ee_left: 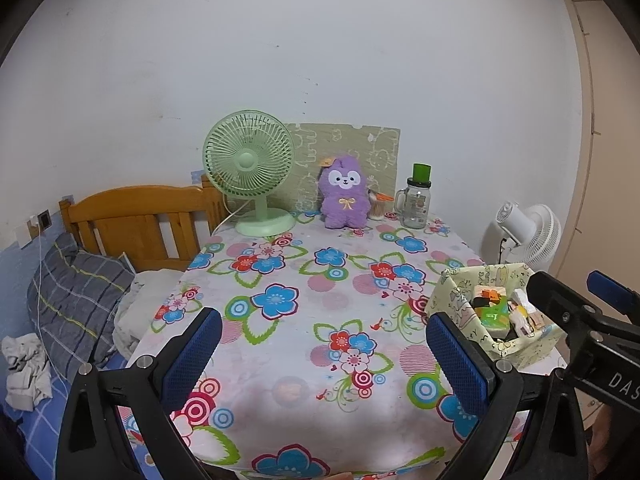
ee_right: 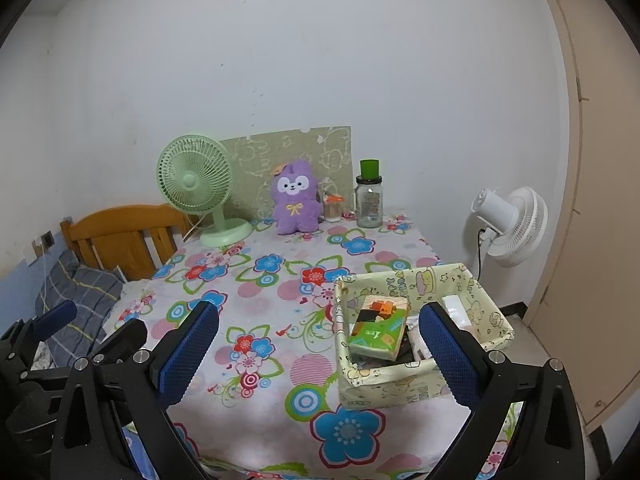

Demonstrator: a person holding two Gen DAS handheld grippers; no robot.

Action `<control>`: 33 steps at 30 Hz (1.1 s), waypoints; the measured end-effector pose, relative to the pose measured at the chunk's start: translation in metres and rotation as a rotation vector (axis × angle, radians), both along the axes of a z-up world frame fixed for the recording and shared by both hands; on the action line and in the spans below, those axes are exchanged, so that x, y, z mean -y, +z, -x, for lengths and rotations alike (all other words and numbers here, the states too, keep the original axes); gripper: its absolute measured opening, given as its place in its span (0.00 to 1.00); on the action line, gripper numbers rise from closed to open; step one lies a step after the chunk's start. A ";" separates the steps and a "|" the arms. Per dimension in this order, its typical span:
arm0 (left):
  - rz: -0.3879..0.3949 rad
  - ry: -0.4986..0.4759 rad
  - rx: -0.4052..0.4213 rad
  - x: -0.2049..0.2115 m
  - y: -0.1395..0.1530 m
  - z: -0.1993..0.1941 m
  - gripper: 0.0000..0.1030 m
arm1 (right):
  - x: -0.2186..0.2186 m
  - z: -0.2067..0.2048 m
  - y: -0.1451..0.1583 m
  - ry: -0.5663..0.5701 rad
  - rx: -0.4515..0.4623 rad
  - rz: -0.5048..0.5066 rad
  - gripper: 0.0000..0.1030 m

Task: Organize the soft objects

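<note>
Held both grippers, left gripper (ee_left: 324,354) & right gripper (ee_right: 320,344), spread wide w/ nothing between, above near desk (ee_left: 280,344) edge. Saw purple plush (ee_left: 345,192) upright far-centre; fabric box (ee_right: 424,384) near-right, contents partly hidden behind tissue pack (ee_right: 378,330).

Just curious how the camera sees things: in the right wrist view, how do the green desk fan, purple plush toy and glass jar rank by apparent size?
Largest to smallest:
1. Green desk fan
2. Purple plush toy
3. Glass jar
</note>
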State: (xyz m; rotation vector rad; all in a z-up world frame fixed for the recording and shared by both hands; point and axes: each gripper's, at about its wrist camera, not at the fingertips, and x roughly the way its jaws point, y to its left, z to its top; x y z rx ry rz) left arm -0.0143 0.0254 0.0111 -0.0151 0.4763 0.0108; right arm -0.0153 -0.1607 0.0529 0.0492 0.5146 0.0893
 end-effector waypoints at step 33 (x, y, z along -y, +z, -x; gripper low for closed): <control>-0.001 0.008 0.000 -0.003 0.002 -0.004 1.00 | 0.003 0.000 -0.002 -0.014 -0.004 0.013 1.00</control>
